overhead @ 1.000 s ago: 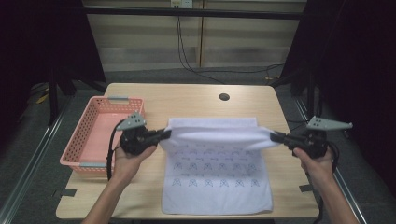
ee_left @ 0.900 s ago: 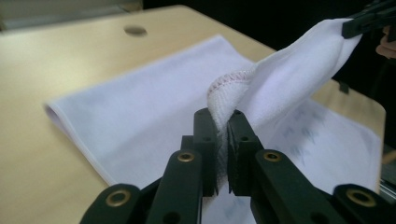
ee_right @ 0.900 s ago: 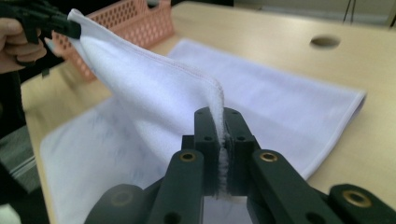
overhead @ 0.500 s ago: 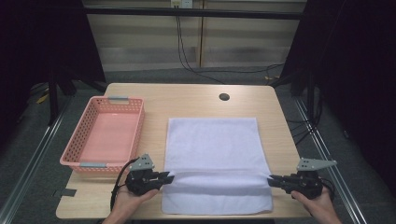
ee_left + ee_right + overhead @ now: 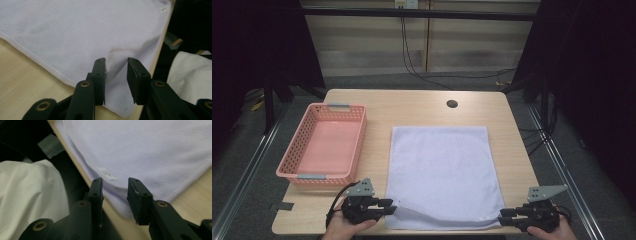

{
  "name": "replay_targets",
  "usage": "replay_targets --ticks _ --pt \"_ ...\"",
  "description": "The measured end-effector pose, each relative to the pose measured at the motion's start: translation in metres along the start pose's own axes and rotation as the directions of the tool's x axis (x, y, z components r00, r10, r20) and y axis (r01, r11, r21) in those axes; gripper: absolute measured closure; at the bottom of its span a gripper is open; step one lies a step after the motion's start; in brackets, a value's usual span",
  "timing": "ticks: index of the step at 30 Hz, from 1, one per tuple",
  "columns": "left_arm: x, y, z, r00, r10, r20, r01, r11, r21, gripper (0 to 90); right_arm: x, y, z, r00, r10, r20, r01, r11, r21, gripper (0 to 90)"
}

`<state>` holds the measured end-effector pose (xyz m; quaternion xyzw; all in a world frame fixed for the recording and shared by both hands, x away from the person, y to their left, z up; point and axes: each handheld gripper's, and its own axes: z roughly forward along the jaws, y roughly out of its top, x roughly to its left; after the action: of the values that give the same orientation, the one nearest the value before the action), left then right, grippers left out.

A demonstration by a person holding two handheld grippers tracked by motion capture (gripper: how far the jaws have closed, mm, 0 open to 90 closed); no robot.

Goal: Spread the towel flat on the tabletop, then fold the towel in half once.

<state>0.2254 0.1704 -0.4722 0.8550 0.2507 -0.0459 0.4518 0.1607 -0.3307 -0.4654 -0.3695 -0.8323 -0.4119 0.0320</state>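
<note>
Table [image 5: 422, 107]: pale wood, rounded corners, with a small dark round hole [image 5: 452, 104] toward 12 o'clock.

Towel [image 5: 442, 175]: white, hemmed, spread flat over the table's middle and right, running down to the near edge at 6 o'clock. Its near strip is rumpled between the two tools. A small white label [image 5: 107, 174] sits on the hem near the corner at 5 o'clock.

Basket [image 5: 357, 145]: pink plastic lattice with grey handles, at 9 o'clock, just left of the towel and apart from it.

Left gripper [image 5: 391, 205]: at 7 o'clock, in the person's hand, at the towel's near left corner. Its jaws have just been opening; in the left gripper view the left gripper [image 5: 117, 68] stands parted with a puckered fold of towel between the pads, released rather than pinched.

Right gripper [image 5: 503, 216]: at 5 o'clock, at the near right corner. Its jaws have likewise just been opening; in the right gripper view the right gripper [image 5: 115, 187] stands apart over the towel's hem, which lies loose between the pads.
</note>
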Motion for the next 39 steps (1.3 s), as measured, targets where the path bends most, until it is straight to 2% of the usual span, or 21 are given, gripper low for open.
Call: replay_targets --ticks 2,4,7,10,11,12,14,16,18,20,22,24,26,28,30,31,32,34,35,38,39 --pt "-0.001 0.000 -0.005 1.0000 -0.003 0.009 0.003 0.9996 -0.027 66.2 0.006 -0.003 -0.005 0.9992 -0.005 0.039 0.005 1.000 -0.014 64.1" --pt "-0.001 0.001 -0.011 0.9998 -0.022 0.002 0.022 0.9981 -0.058 63.3 0.004 -0.004 -0.010 0.9985 0.010 0.054 -0.006 0.997 -0.075 62.8" --pt "0.006 0.003 -0.009 0.9980 -0.057 -0.027 0.056 0.9971 -0.052 58.8 -0.003 0.000 -0.014 0.9906 0.029 0.134 -0.010 0.990 -0.139 60.4" --pt "0.018 0.011 0.001 0.9908 -0.097 -0.094 0.096 0.9952 -0.022 55.6 -0.012 0.010 -0.011 0.9821 0.041 0.184 -0.011 0.987 -0.159 59.6" --pt "0.022 0.016 0.005 0.9861 -0.103 -0.130 0.102 0.9947 -0.009 55.3 -0.015 0.014 -0.009 0.9794 0.035 0.199 -0.003 0.987 -0.162 59.3" --pt "0.026 0.023 0.010 0.9807 -0.097 -0.170 0.097 0.9953 -0.007 51.9 -0.019 0.018 -0.006 0.9769 0.039 0.210 -0.006 0.988 -0.155 57.9" --pt "0.034 0.032 0.015 0.9808 -0.107 -0.163 0.105 0.9943 -0.021 47.8 -0.025 0.026 0.002 0.9739 0.029 0.225 0.002 0.991 -0.136 55.5" --pt "0.040 0.039 0.022 0.9745 -0.110 -0.195 0.108 0.9939 -0.021 46.0 -0.030 0.033 0.010 0.9718 0.031 0.234 -0.001 0.991 -0.131 52.6" --pt "0.049 0.048 0.033 0.9752 -0.100 -0.197 0.102 0.9947 0.002 45.4 -0.035 0.040 0.016 0.9717 0.023 0.235 0.006 0.993 -0.119 51.6" --pt "0.056 0.054 0.044 0.9755 -0.087 -0.202 0.094 0.9952 0.028 52.1 -0.041 0.048 0.023 0.9677 0.023 0.251 0.006 0.993 -0.114 49.7" --pt "0.064 0.060 0.056 0.9711 -0.094 -0.219 0.108 0.9927 0.053 52.8 -0.048 0.056 0.031 0.9656 0.023 0.259 0.003 0.995 -0.100 46.9" --pt "0.071 0.063 0.063 0.9686 -0.105 -0.226 0.120 0.9914 0.053 48.7 -0.055 0.062 0.039 0.9653 0.033 0.259 -0.010 0.996 -0.089 46.2" --pt "0.077 0.064 0.068 0.9672 -0.106 -0.231 0.125 0.9899 0.067 49.3 -0.061 0.068 0.046 0.9553 0.020 0.295 0.008 0.995 -0.095 45.8" --pt "0.081 0.065 0.069 0.9669 -0.100 -0.235 0.122 0.9890 0.083 49.4 -0.068 0.074 0.054 0.9577 0.028 0.287 -0.004 0.997 -0.083 45.8" --pt "0.085 0.066 0.071 0.9680 -0.094 -0.233 0.117 0.9890 0.090 50.3 -0.076 0.079 0.063 0.9527 0.021 0.303 0.000 0.998 -0.070 45.8" --pt "0.088 0.066 0.073 0.9633 -0.084 -0.255 0.110 0.9897 0.092 50.4 -0.080 0.081 0.067 0.9531 0.031 0.301 -0.011 0.998 -0.068 45.6" --pt "0.090 0.066 0.074 0.9633 -0.094 -0.251 0.118 0.9895 0.082 51.0 -0.084 0.084 0.072 0.9528 0.029 0.302 -0.012 0.998 -0.059 45.2" --pt "0.089 0.064 0.074 0.9624 -0.085 -0.258 0.107 0.9916 0.072 51.6 -0.089 0.087 0.080 0.9504 0.022 0.310 -0.011 0.999 -0.038 45.1" --pt "0.087 0.063 0.075 0.9613 -0.062 -0.268 0.087 0.9928 0.083 51.5 -0.092 0.088 0.085 0.9449 0.018 0.327 -0.011 1.000 -0.025 45.0" --pt "0.082 0.059 0.076 0.9537 -0.049 -0.297 0.070 0.9957 0.060 50.7 -0.089 0.086 0.088 0.9401 -0.013 0.341 0.017 1.000 -0.008 44.7" --pt "0.080 0.058 0.076 0.9514 -0.027 -0.307 0.051 0.9963 0.069 50.9 -0.087 0.085 0.088 0.9347 -0.027 0.354 0.028 1.000 0.004 44.9"
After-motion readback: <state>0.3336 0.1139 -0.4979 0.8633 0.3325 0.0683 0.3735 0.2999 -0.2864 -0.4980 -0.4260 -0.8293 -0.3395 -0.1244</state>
